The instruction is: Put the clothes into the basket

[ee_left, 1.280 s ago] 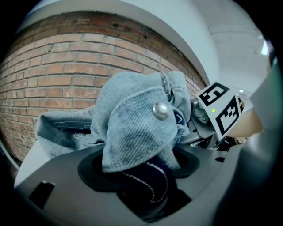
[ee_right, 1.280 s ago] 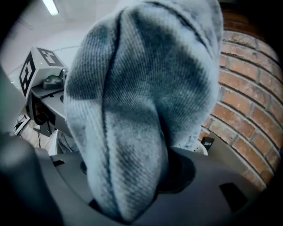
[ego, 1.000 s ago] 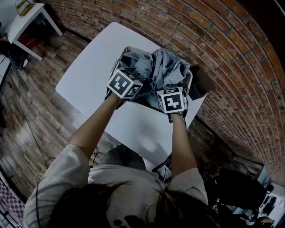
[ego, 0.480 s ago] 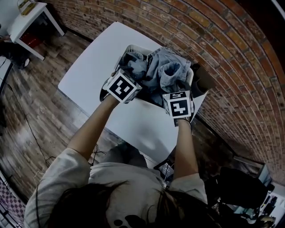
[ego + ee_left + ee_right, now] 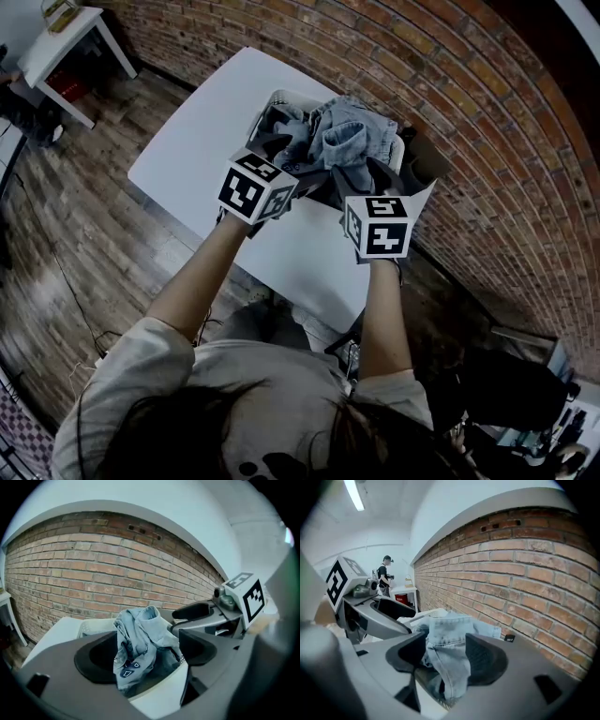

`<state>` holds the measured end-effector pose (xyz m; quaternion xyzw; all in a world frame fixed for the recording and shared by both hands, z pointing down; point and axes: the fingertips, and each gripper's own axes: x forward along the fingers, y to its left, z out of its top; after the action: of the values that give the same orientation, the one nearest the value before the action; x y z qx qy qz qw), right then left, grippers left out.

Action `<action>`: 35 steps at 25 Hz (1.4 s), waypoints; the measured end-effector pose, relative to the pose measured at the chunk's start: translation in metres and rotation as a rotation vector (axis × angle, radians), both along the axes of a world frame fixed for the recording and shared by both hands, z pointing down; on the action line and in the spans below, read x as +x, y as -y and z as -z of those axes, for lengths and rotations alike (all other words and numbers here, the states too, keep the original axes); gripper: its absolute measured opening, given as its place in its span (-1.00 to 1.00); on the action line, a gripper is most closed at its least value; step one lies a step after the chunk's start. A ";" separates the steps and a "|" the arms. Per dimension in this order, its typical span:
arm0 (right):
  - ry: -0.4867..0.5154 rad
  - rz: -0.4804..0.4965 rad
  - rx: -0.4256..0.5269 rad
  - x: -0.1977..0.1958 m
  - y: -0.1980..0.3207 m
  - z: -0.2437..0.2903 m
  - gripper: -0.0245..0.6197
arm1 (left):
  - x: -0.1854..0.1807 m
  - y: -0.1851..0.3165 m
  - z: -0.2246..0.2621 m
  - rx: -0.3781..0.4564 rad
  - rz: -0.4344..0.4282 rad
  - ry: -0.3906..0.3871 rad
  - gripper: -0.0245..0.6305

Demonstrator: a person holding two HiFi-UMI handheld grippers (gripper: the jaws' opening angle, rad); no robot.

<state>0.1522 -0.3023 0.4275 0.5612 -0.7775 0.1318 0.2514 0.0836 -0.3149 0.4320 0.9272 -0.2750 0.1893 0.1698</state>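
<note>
Denim clothes (image 5: 349, 139) lay heaped in the basket (image 5: 269, 101), which stood on the white table (image 5: 197, 141) at the end nearest the brick wall (image 5: 469, 94). The heap rose above the basket's rim. Both grippers stood at the basket's near side and pointed into it, the left one at the near left corner and the right one at the near right.

The left gripper (image 5: 145, 651) had its jaws wide apart. In its own view a crumpled fold of the clothes stood up between them, beyond the pads and inside the basket. The fold was clear of the right pad, and nothing was clamped.

The right gripper (image 5: 446, 656) was closing its jaws, which stood about half apart. A pale strip of the clothes hung down between them over the basket's rim and filled the gap from pad to pad, yet no pinch showed in the cloth.

Each gripper showed at the edge of the other's view, close beside it, and the two were not touching.
</note>
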 end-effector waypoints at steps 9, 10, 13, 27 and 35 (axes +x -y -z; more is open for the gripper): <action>-0.005 -0.067 0.102 -0.004 -0.025 0.018 -0.89 | -0.013 -0.021 0.024 0.117 0.096 -0.038 -0.80; 0.004 -0.073 0.109 -0.005 -0.029 0.021 -0.90 | -0.014 -0.026 0.027 0.129 0.098 -0.040 -0.84; 0.016 -0.074 0.152 -0.010 -0.041 0.028 -0.90 | -0.014 -0.043 0.034 0.164 0.107 -0.056 -0.90; 0.022 -0.051 0.267 -0.045 -0.139 0.058 -0.90 | -0.024 -0.143 0.082 0.274 0.120 -0.145 -0.90; 0.033 -0.077 0.312 -0.051 -0.182 0.077 -0.90 | -0.039 -0.185 0.090 0.299 0.143 -0.133 -0.90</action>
<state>0.1009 -0.1201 0.3502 0.6205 -0.7705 0.0283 0.1434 0.0449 -0.1296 0.3425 0.9307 -0.3534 0.0720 0.0610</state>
